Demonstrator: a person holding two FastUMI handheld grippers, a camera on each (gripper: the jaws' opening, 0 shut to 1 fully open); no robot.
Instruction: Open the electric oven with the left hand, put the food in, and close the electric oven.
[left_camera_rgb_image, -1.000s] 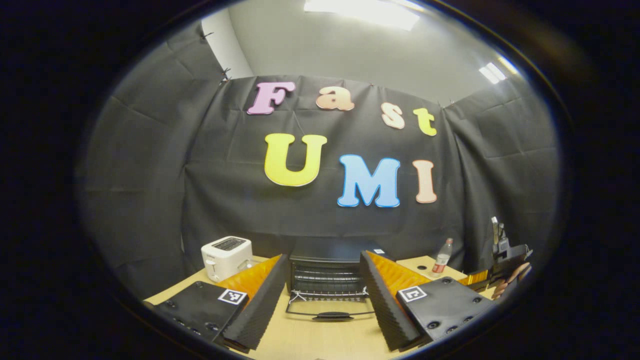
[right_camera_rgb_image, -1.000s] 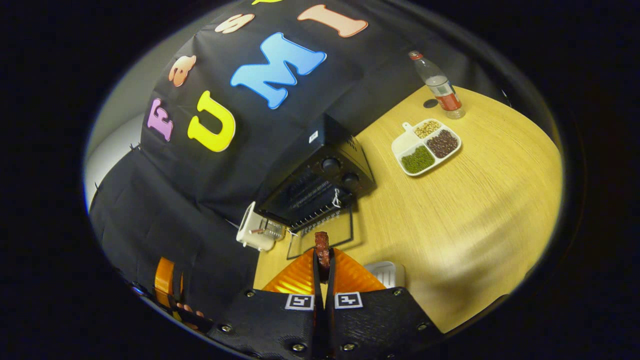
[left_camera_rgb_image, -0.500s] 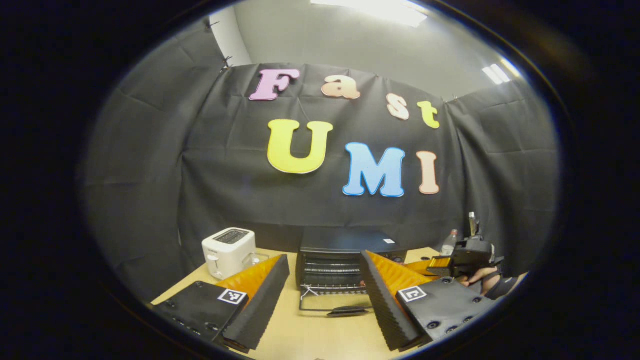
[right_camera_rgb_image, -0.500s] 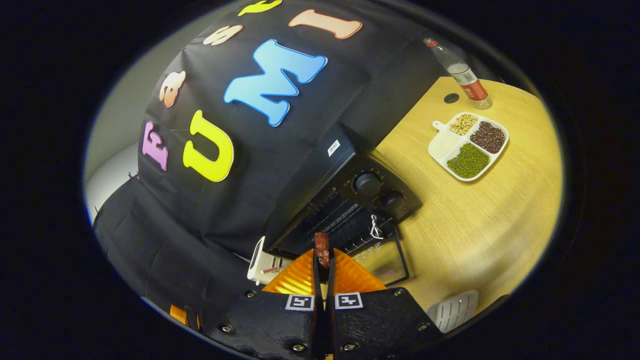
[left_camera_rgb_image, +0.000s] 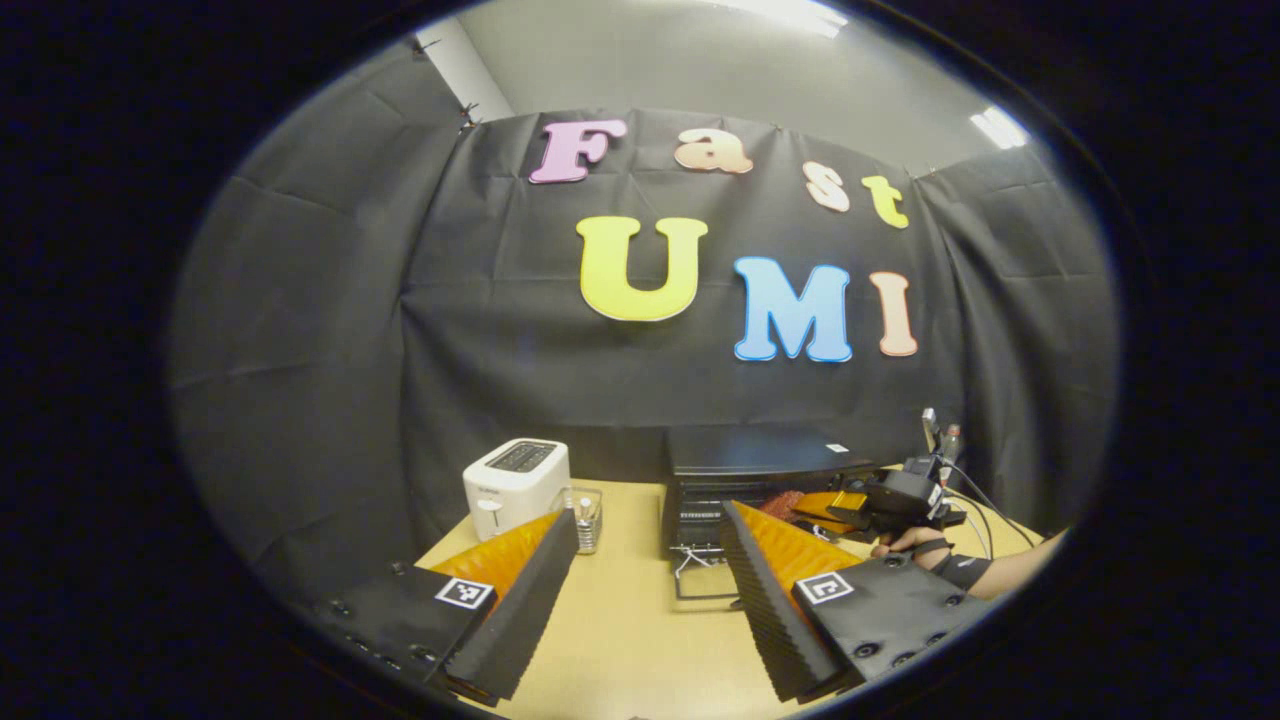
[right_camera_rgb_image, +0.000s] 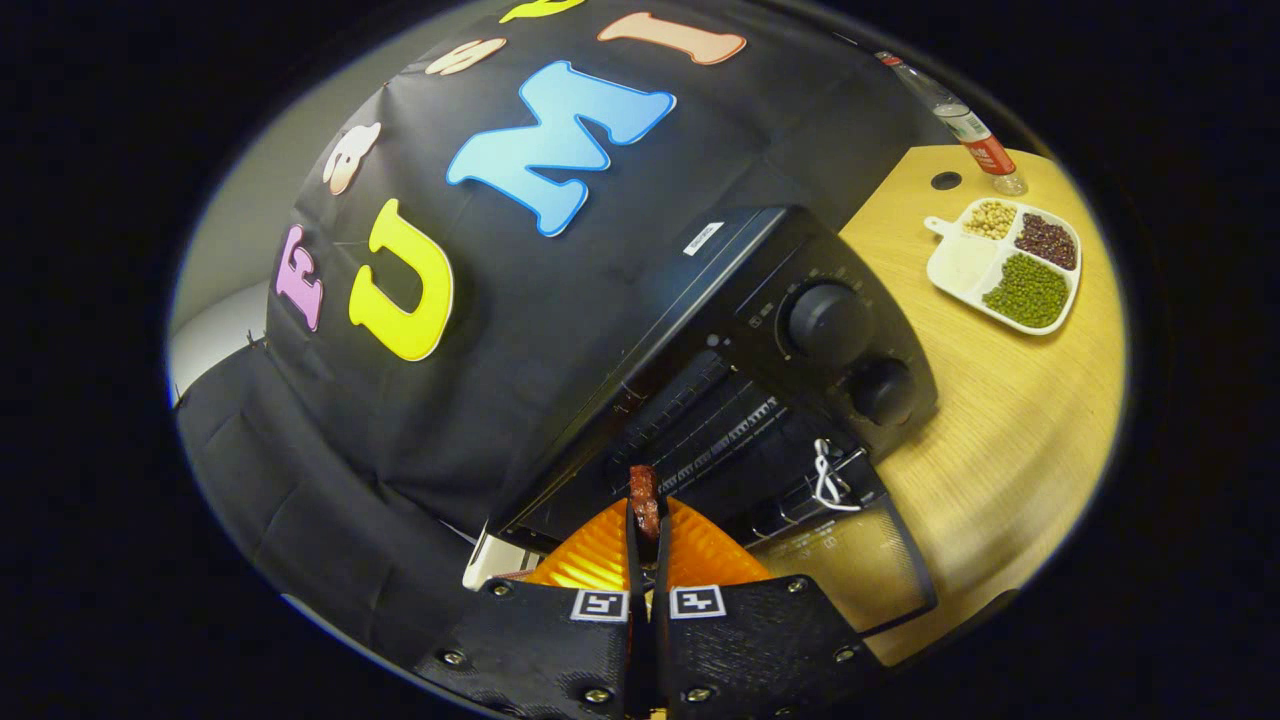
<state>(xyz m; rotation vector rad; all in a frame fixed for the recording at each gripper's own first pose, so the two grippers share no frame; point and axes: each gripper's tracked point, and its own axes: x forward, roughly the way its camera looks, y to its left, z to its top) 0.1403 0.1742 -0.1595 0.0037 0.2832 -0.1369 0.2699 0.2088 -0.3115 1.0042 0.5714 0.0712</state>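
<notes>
**Right gripper view: food at the oven mouth**

Pinching a dark red piece of food (right_camera_rgb_image: 643, 497) between the pressed-together fingers of the right gripper (right_camera_rgb_image: 645, 520), just in front of the open electric oven (right_camera_rgb_image: 760, 360), above its dropped glass door (right_camera_rgb_image: 850, 565). Sitting well apart on the desk (right_camera_rgb_image: 1000, 420): a divided tray of beans (right_camera_rgb_image: 1008, 264) and a bottle (right_camera_rgb_image: 975, 145). Hovering over the desk in the left gripper view, the left gripper (left_camera_rgb_image: 650, 560), spread wide and holding nothing, with a white toaster (left_camera_rgb_image: 515, 485) beside the oven.
</notes>
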